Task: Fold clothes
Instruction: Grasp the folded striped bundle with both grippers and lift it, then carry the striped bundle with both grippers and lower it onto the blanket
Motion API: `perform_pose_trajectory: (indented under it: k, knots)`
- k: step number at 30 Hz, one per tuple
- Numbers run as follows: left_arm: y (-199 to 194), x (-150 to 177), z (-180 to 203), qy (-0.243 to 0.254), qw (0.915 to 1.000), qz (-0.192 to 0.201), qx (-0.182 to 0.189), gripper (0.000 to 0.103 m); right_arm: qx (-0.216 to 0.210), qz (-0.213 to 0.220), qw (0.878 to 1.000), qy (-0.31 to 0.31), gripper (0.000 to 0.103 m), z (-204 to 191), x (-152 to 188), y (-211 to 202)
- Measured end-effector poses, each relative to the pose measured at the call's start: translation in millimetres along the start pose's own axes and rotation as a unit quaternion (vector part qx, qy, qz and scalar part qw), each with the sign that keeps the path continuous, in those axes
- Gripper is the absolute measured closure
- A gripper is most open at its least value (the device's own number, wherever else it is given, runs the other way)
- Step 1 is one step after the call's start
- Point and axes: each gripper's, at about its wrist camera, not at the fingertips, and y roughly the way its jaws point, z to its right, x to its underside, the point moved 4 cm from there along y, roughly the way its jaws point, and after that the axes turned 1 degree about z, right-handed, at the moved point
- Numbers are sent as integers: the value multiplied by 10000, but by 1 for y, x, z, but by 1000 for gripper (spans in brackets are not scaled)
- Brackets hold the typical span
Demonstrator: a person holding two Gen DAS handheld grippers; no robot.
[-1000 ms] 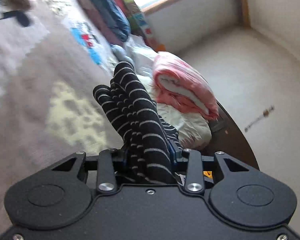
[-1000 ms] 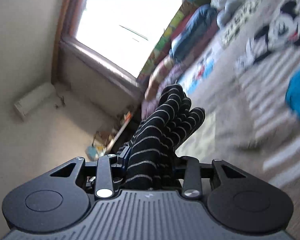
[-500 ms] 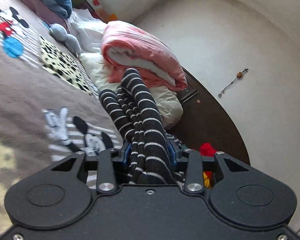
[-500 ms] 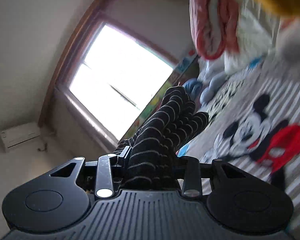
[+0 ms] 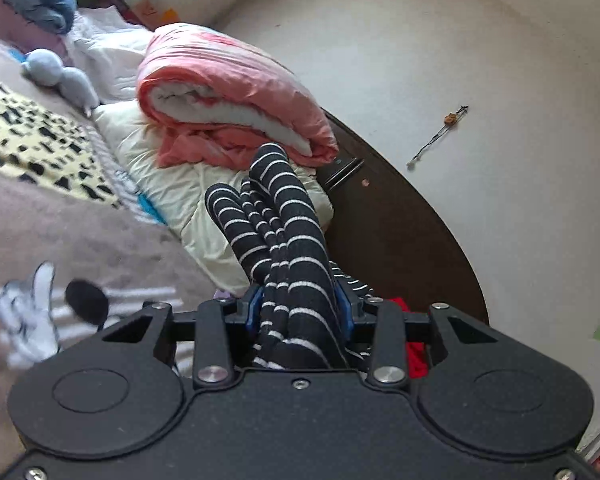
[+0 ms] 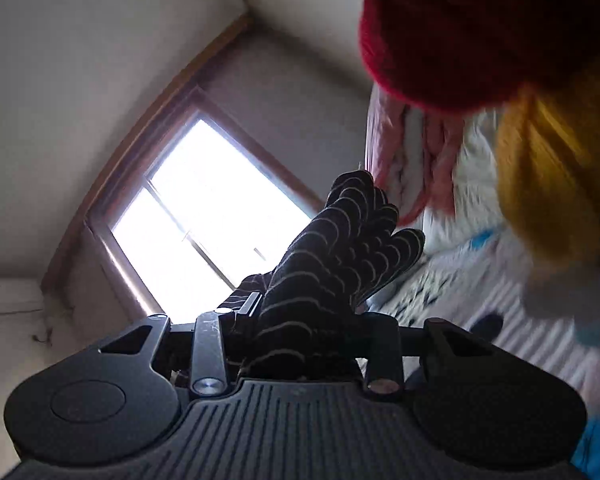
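A black knit garment with thin white stripes [image 5: 288, 248] was held bunched in the left gripper [image 5: 298, 312], its jaws closed partway and clamped on the gathered cloth, which stood up in ridges out past the blue pads [image 5: 255, 312]. Beyond it lay a brown cartoon-print bedspread [image 5: 100, 240], a cream pillow [image 5: 172, 184], a rolled pink-and-white quilt [image 5: 228, 92] resting on that pillow and a dark wooden bed frame [image 5: 400, 224] against the pale wall.

In the right wrist view the right gripper [image 6: 304, 332] gripped a similar wad of the same striped fabric — jaws likewise partly closed on it — with a bright wood-framed window [image 6: 204, 208] behind and a blurred red knit item [image 6: 480, 28] and a mustard-yellow one [image 6: 552, 176] close to the lens at upper right.

Judging by these views, the folding had hardly begun: the garment was pinched at two places and carried clear of the bed, not spread flat, and no crease was visible. Laying it out, smoothing it and making the folds appeared to remain. How the cloth hung between the two grippers could not be seen.
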Motion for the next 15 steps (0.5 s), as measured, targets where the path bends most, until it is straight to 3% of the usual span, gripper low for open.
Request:
perform_pose_trajectory:
  k: [6,9,10,11,12,13,15]
  knots:
    - [32,-4,-47,-186,9996,75,203,69,363,197,9971,-640,65,15,-4,33]
    - [46,0,-75,-384,9991,113,119,69,575,134,9945,-869,65,27,-2,49]
    - [52,3,-86,-424,9990,50,-115,66,691,78,9932,-929,63,32,1,55]
    - [60,10,-100,-377,9969,-128,-672,58,978,-39,9894,-1074,55,38,4,62]
    - [67,18,-114,-330,9899,-347,-1332,55,1289,-174,9838,-1237,49,43,9,69]
    - [69,26,-126,-356,9828,-501,-1742,56,1630,-356,9751,-1462,38,48,14,76]
    - [59,35,-134,-450,9791,-443,-1935,56,2003,-617,9590,-1906,37,50,24,82]
